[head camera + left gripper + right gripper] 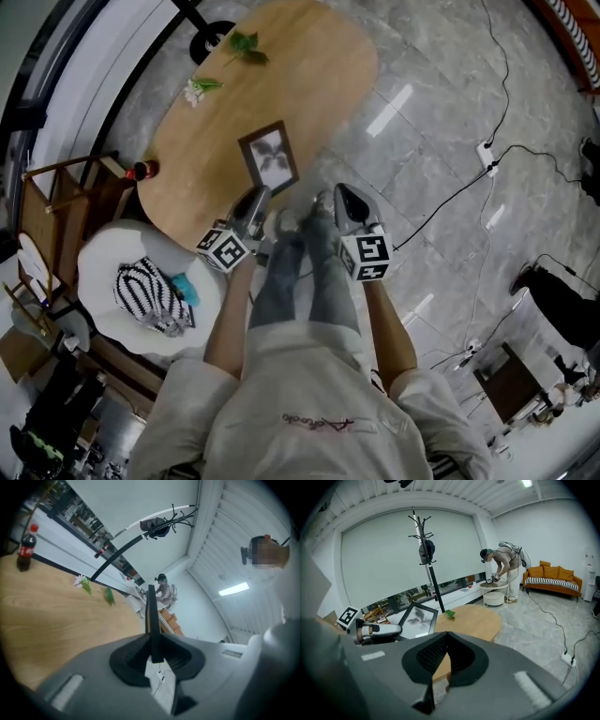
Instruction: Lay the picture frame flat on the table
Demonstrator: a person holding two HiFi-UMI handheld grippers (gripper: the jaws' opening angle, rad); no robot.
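Observation:
A dark-framed picture frame with a grey plant print hangs over the near part of the oval wooden table. My left gripper is shut on its near edge. In the left gripper view the frame shows edge-on as a thin dark bar clamped between the pads. The right gripper view shows the frame tilted, its face slanting up, with the left gripper at its lower left side. My right gripper hovers by the table's near end, to the frame's right and apart from it, shut with nothing in it.
On the table are a cola bottle, a white flower and green leaves. A white seat with a striped bag stands at the left. Cables and a power strip lie on the floor. A coat stand rises beyond the table.

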